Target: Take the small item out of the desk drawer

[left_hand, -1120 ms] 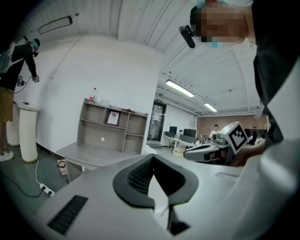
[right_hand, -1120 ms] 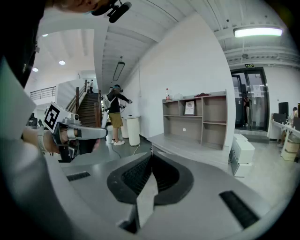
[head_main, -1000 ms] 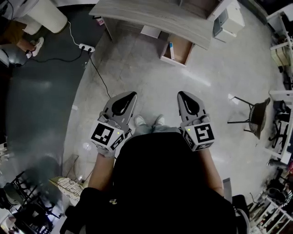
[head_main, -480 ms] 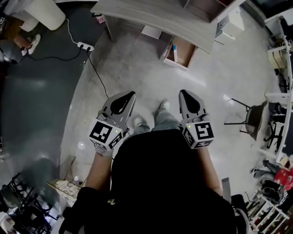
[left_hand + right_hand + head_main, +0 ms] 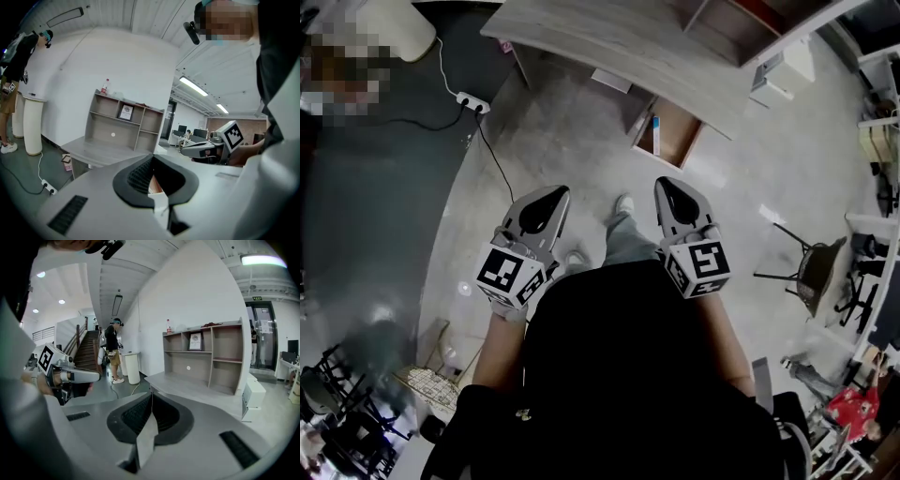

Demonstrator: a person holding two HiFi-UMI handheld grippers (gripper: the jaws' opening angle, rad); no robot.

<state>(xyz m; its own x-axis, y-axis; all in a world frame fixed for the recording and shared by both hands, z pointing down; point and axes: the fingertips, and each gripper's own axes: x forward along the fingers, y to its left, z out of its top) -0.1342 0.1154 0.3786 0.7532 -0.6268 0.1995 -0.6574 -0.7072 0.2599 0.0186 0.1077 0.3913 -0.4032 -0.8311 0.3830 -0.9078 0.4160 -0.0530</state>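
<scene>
Though still ahead, drawer (image 5: pixel 668 132) nearer.

Office: desk (image 5: pixel 609 42) w/ shelves (image 5: pixel 123 123), chair (image 5: pixel 820 267).

I count two tongs in hand: left gripper (image 5: pixel 551 199) and right gripper (image 5: pixel 670 192). One desk (image 5: pixel 609 42), one open drawer (image 5: pixel 677 131), one small item (image 5: pixel 654 128). One power strip (image 5: pixel 472 101), one chair (image 5: pixel 814 262), one white pillar (image 5: pixel 394 23), one shelf unit (image 5: pixel 220 357), one bottle (image 5: pixel 168 326), one framed picture (image 5: pixel 195 341), one bystander (image 5: pixel 112 350)
</scene>
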